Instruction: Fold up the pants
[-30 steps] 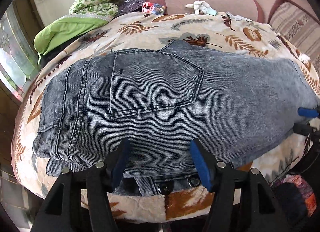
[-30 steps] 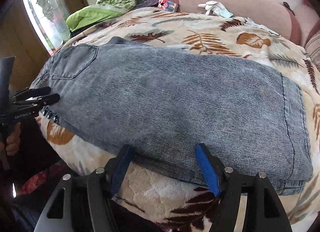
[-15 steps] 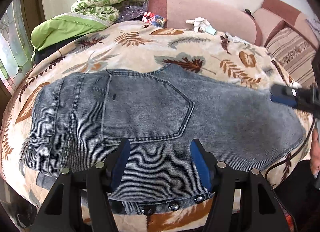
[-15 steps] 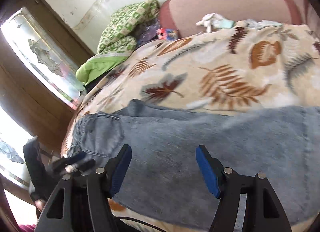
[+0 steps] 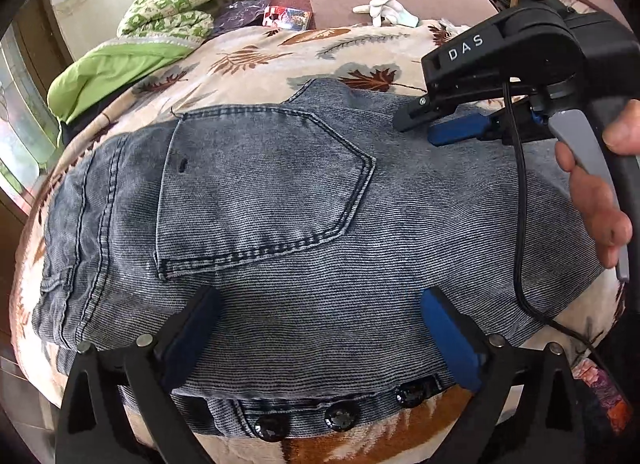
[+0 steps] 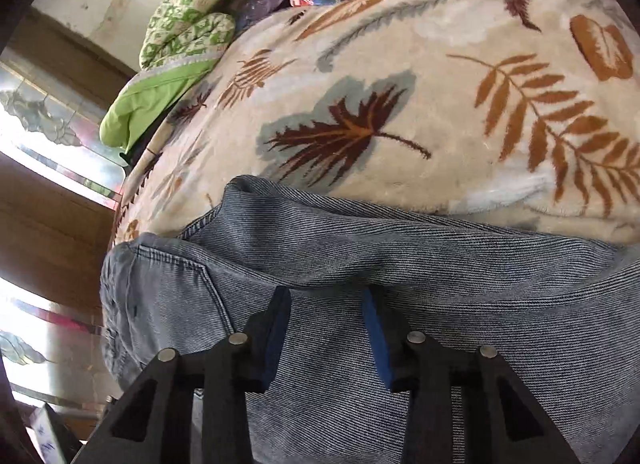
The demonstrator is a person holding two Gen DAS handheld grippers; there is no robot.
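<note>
Across the leaf-print blanket [image 5: 256, 60] on the bed, grey jeans [image 5: 280, 204] spread flat, back pocket up. Cut off at the right edge, so hem unseen; waistband buttons partly hidden behind the left claw [image 5: 320, 338]. Left claw just opened wide over the jeans near the waistband, gripping nothing. Right claw [image 6: 326, 334], formerly far off by the leg end, now beside the pocket, just narrowed, a raised denim ridge at its tips; actual pinch impossible to confirm. Hand [image 5: 600, 200] on its trigger.
</note>
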